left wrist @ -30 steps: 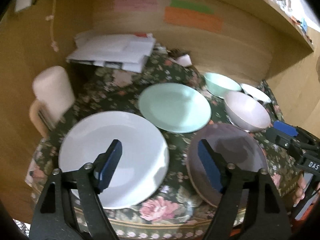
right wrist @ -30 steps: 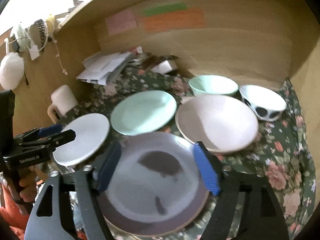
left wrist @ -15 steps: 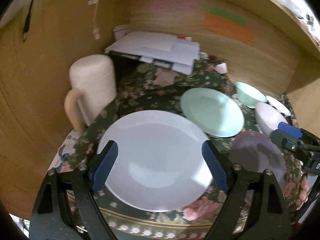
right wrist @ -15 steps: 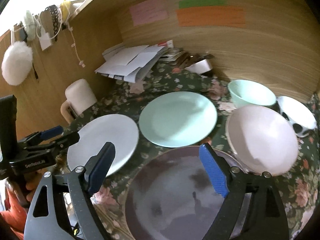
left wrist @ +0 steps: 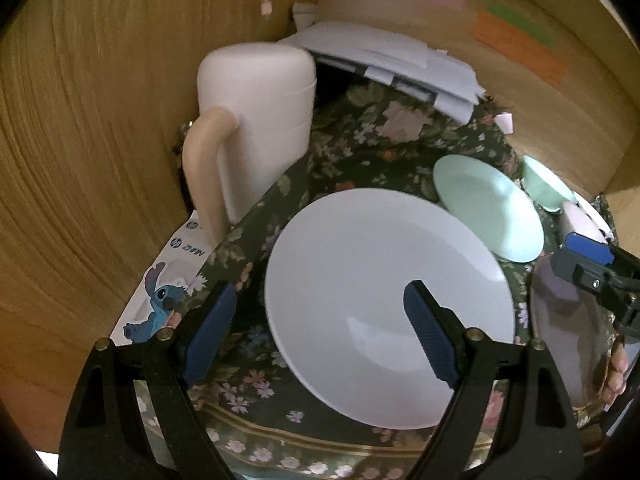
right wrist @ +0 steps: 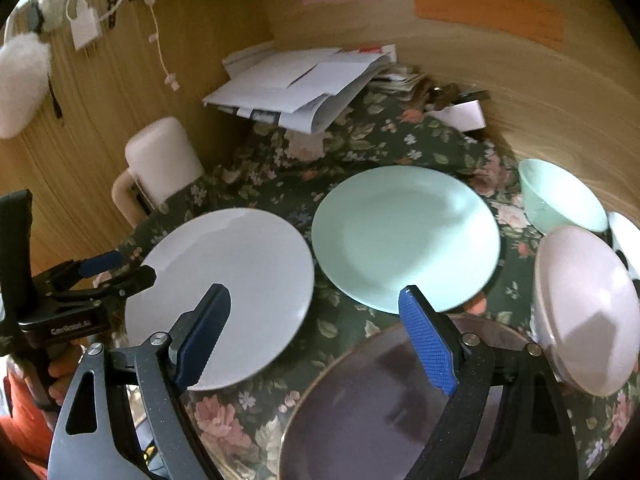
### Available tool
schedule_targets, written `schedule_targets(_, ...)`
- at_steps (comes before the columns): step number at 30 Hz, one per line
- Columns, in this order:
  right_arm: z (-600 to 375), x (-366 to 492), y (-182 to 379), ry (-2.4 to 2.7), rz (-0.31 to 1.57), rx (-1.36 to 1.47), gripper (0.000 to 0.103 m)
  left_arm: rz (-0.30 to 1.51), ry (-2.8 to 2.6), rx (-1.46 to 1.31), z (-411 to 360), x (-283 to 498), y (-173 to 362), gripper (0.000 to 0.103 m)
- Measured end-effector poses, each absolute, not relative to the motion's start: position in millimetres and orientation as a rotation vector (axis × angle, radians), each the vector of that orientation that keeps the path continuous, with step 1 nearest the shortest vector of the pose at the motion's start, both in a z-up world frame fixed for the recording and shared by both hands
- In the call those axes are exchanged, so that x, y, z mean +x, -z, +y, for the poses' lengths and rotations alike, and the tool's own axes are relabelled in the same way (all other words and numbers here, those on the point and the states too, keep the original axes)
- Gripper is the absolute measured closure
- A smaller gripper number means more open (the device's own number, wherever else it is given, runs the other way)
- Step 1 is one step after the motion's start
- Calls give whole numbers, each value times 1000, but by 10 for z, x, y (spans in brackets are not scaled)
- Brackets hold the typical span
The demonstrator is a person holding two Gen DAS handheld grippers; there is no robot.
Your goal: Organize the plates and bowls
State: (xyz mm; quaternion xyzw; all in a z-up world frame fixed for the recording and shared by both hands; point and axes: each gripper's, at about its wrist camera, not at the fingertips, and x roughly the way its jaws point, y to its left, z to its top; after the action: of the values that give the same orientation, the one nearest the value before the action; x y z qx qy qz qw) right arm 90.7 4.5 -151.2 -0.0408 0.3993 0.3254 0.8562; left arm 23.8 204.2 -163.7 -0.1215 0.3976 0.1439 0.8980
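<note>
A white plate (left wrist: 380, 300) lies on the floral cloth (left wrist: 360, 152), right below my left gripper (left wrist: 320, 288). That gripper is open: one finger hangs over the plate, the other over the cloth to its left. Behind the white plate (right wrist: 232, 292) are a mint plate (right wrist: 404, 236), a mint bowl (right wrist: 560, 196) and a pink bowl (right wrist: 588, 308). A dark plate (right wrist: 380, 412) lies nearest, under my right gripper (right wrist: 314, 292), which is open and holds nothing. In the right wrist view, the left gripper (right wrist: 120, 270) hovers at the white plate's left rim.
A cream mug (left wrist: 256, 120) stands at the left against the wooden wall. A pile of papers (left wrist: 384, 60) fills the back corner. A black-and-white bowl (right wrist: 628, 236) sits at the far right. A cartoon-printed box (left wrist: 164, 292) pokes out under the cloth.
Both grippers have swung left and lower. The left one went from the gap between the white and dark plates to the white plate's left side. Both jaws stand a little wider.
</note>
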Motion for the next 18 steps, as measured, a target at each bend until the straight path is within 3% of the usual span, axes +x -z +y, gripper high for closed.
schedule_targets(2, 121, 946, 1556, -696, 862, -97, 19, 828, -291, -262, 2079, 242, 1665, 17)
schedule_targets(5, 212, 1014, 1631, -704, 897, -102, 32, 834, -283, -267, 2110, 256, 1702, 20)
schedule_targets(7, 274, 1065, 1691, -718, 935, -106, 43, 847, -280, -259, 2110, 266, 1728, 27)
schedule_targets(13, 397, 1162, 1839, -733, 1006, -103, 60, 885, -269, -288, 2179, 293, 1811, 44)
schedule_targets(18, 477, 1208, 1918, -738, 1037, -111, 68, 901, -269, -302, 2219, 272, 1871, 55)
